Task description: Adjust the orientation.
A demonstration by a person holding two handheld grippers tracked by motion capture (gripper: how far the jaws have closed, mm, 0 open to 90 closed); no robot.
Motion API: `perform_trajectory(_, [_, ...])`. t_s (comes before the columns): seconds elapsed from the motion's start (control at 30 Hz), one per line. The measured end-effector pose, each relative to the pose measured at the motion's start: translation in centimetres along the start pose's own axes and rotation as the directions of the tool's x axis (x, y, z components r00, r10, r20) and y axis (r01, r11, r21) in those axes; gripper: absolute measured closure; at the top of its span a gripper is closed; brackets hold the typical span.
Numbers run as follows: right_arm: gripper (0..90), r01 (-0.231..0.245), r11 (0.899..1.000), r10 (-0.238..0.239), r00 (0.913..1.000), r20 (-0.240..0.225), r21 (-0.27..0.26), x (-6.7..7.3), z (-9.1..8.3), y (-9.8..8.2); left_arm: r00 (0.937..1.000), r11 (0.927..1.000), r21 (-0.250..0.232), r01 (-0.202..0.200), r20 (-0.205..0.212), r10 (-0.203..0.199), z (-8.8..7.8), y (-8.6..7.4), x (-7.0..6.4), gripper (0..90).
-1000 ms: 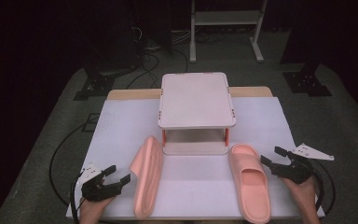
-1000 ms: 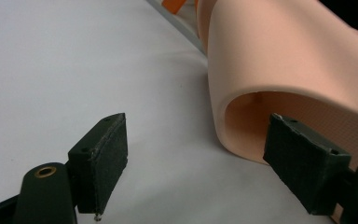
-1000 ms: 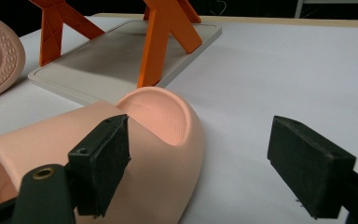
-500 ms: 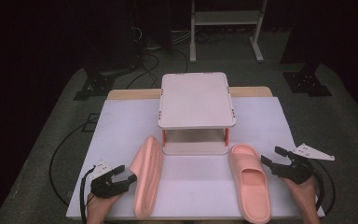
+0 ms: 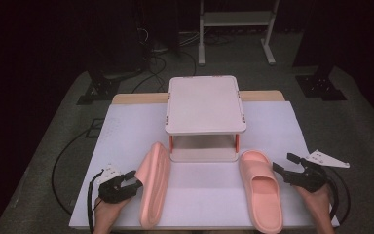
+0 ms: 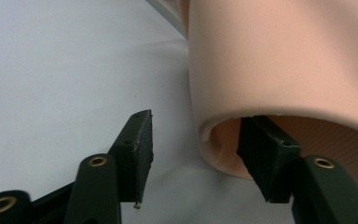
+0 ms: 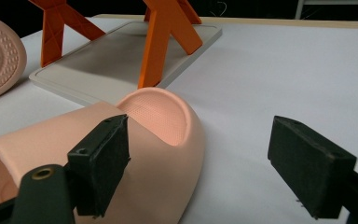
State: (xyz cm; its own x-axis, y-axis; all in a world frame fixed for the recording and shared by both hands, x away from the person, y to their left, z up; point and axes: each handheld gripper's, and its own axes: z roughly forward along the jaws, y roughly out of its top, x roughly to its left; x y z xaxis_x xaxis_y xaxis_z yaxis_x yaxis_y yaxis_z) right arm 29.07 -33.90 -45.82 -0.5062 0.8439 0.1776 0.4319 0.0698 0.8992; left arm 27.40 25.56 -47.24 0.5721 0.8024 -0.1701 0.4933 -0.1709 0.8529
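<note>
You have two pink slippers on the white table, one each side of one small two-tier stand. The left slipper lies on its edge; the right slipper lies flat. Your left tongs gape, one jaw inside the left slipper's strap, seen in the left gripper view. Your right tongs gape beside the right slipper.

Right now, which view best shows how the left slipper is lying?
The high view: the left slipper lies tipped on its side, beside the left gripper. The left gripper view shows its strap opening close up; the right gripper view catches its dotted sole.
</note>
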Motion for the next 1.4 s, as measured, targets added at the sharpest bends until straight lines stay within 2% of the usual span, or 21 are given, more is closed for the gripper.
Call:
perform_trajectory(0.7, [19.5, -0.003, 1.000, 0.003, 1.0000, -0.004, 0.013, 0.2, 0.2, -0.1, 0.9992, 0.9990, -0.042, 0.015, 0.038, -0.014, 0.2, 0.5, -0.4, 49.3])
perform_trajectory(1.4, [19.5, -0.002, 1.000, 0.002, 1.0000, -0.003, 0.003, 0.1, 0.1, -0.1, 0.9970, 0.9970, -0.077, -0.008, 0.076, 0.013, 0.4, 1.0, -1.7, 49.7])
